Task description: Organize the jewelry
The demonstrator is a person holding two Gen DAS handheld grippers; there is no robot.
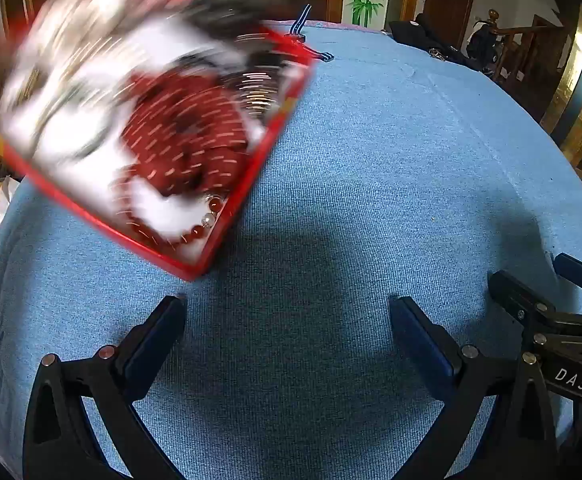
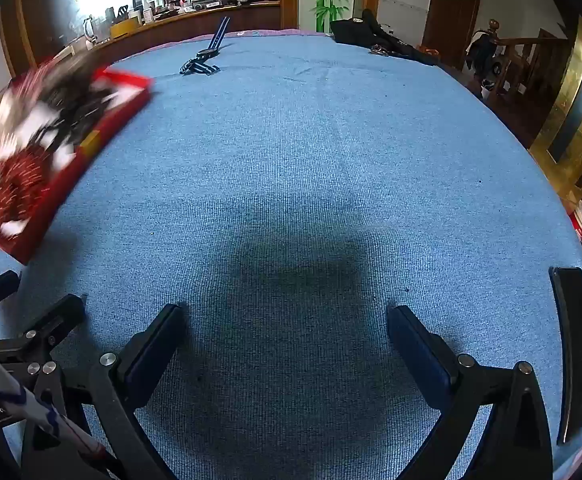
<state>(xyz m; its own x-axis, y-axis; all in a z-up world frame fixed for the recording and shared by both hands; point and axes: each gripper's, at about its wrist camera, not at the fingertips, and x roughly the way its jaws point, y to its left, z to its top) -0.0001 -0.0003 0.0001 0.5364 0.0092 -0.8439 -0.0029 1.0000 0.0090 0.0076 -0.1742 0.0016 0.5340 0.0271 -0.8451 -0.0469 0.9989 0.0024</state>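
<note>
Red jewelry box (image 1: 147, 120), blurred, at the far left of the blue cloth (image 1: 371, 160), set askew with one corner pointing toward the left gripper (image 1: 287, 316); red beads (image 1: 183, 140) heaped inside. Wide bare cloth ahead and to the right, up to the far rounded edge. Left gripper and right gripper (image 2: 285, 324) both spread fully wide, holding nothing.

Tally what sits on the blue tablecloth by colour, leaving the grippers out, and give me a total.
Red: 1, the red jewelry box, blurred, with red beads inside
Dark blue: 1, the striped strap at the far side
Black: 1, the black bag at the far edge
Total: 3
</note>
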